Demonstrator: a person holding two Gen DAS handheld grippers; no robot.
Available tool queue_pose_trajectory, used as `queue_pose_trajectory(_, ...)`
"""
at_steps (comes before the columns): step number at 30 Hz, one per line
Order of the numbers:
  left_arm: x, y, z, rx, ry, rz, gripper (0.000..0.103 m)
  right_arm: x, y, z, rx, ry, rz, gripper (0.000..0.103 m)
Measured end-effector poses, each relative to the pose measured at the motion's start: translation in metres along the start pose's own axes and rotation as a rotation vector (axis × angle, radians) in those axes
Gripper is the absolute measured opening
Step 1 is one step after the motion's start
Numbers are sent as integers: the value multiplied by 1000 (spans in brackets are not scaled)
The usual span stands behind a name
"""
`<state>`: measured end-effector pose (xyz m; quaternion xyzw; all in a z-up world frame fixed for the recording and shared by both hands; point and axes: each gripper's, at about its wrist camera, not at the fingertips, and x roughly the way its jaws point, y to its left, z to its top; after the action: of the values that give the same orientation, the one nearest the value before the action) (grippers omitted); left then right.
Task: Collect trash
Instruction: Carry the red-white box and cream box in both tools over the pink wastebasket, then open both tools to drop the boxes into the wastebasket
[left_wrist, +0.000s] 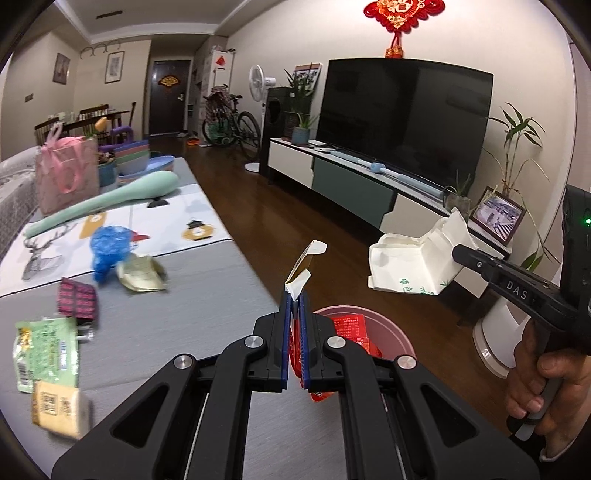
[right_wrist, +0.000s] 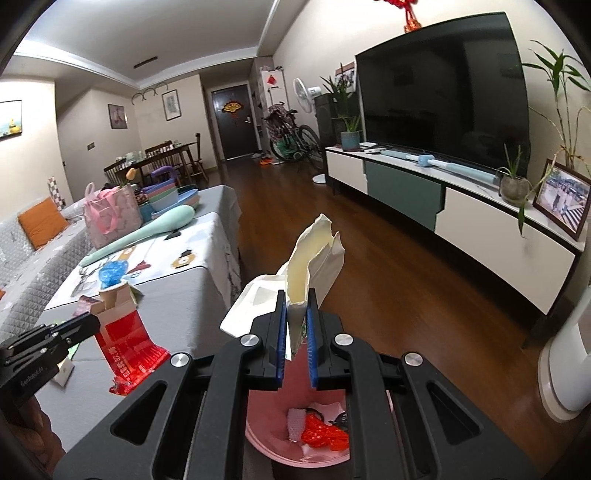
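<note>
1. So, the key relation: both loads hang right by the pink bin (right_wrist: 295, 435). In the right wrist view the bin mouth sits at bottom centre, directly under the right gripper (right_wrist: 296, 339); its jaws are pinching a white paper box (right_wrist: 314, 258), long axis running up and away from the jaws.
2. Left gripper (left_wrist: 295, 332) has its jaws pressed onto a red carton (right_wrist: 125, 343), flattened, torn white top pointing up. In the left wrist view the bin (left_wrist: 391, 332) lies just right of and below these jaws, partly behind them, so it looks beside the rim, not clearly over it.
3. Judgement: right hand seems better placed to drop first; left prob needs a small shift toward frame right.
4. More trash on the grey tabletop (left_wrist: 192, 317): blue plastic bag (left_wrist: 107, 247), crumpled yellowish wrapper (left_wrist: 142, 275), dark pink-print packet (left_wrist: 78, 298), green packet (left_wrist: 48, 352), tan box (left_wrist: 59, 411), all left side of the frame.
5. Hard to tell: left-side items are blurred; bin's near rim is cut off by the gripper arms; bin contents only partly seen (red and white scraps).
</note>
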<state>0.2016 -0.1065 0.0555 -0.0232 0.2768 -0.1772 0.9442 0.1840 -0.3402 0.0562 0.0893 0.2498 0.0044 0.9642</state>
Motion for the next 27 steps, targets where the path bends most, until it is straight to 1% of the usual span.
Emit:
queue_pose_trajectory(5, 24, -13, 0, 0, 32, -24, 5, 8, -12, 3, 12, 8, -29, 10)
queue_pose_trajectory(10, 49, -22, -2, -9, 76, -33, 5, 20, -20, 2, 24, 34, -41, 10)
queue_pose_trajectory(15, 70, -34, -1, 11, 105, -23, 5, 35, -26, 2, 44, 64, -47, 10)
queue_pose_trajectory(22, 96, -45, 0, 24, 155, -18, 5, 48, -29, 3, 64, 79, -43, 10)
queue_pose_trajectory(25, 102, -50, 0, 29, 165, -22, 5, 53, -31, 3, 74, 92, -33, 15)
queue_pose_trajectory(26, 104, -53, 0, 30, 168, -23, 5, 56, -32, 2, 76, 106, -26, 20)
queue_pose_trajectory(27, 105, -55, 1, 31, 172, -25, 5, 58, -33, 1, 77, 112, -29, 28)
